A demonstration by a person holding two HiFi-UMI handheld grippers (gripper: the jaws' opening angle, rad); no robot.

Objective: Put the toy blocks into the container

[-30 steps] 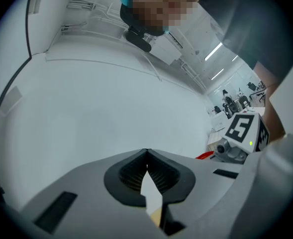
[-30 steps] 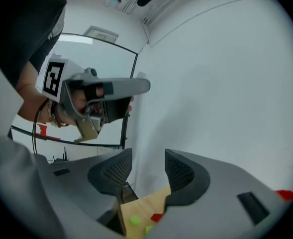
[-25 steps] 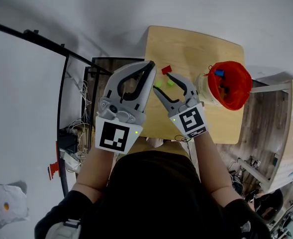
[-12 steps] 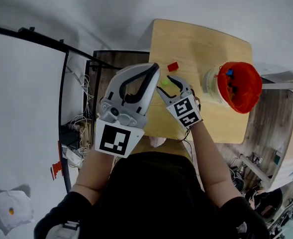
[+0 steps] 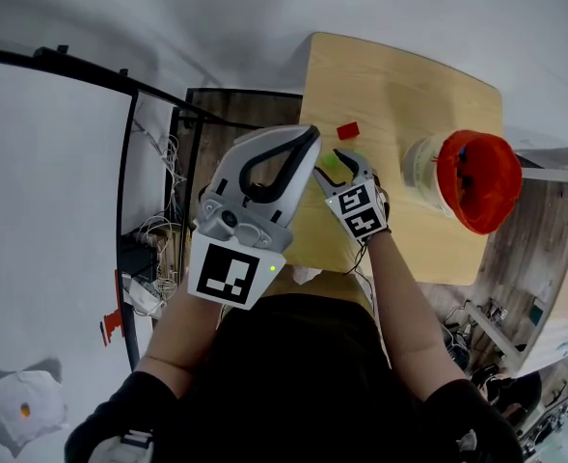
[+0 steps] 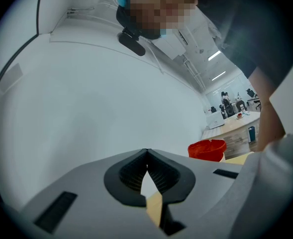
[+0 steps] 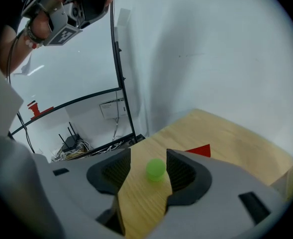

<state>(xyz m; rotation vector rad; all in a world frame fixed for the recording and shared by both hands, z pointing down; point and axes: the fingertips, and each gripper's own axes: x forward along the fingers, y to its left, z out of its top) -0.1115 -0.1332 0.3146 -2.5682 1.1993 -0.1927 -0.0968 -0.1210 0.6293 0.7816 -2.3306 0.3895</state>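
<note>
The right gripper (image 5: 334,165) has gone forward over the last second. It was short of the pieces. Now it is down on the table (image 5: 399,75), with its jaws spread either side of the green block (image 7: 155,169). In the right gripper view the little round green piece sits on the wood between the two ribbed pads. It is nearer the right-hand pad and looks not yet pinched. So this reads as the reach finished and the grasp about to come: close, lift, carry right.

The left gripper (image 5: 310,139) hangs high over the near-left edge of the table. Its jaws are pressed together at the tips with nothing between them, and it is taking no part just now.

The red block (image 5: 347,130) lies just beyond the green one, on the far side, and waits its turn. The container (image 5: 476,177), red-rimmed, stands at the right edge of the table, well apart from the right gripper, and bare wood lies between them. Nothing on that stretch appears to block the carry.

Off the table on the left stand a black metal frame (image 5: 129,123) and a tangle of cables (image 5: 153,249) on the floor, well away from the work. The risk looks small. A round piece could roll or squirt out as the pads close, toward the red block or the near edge.
</note>
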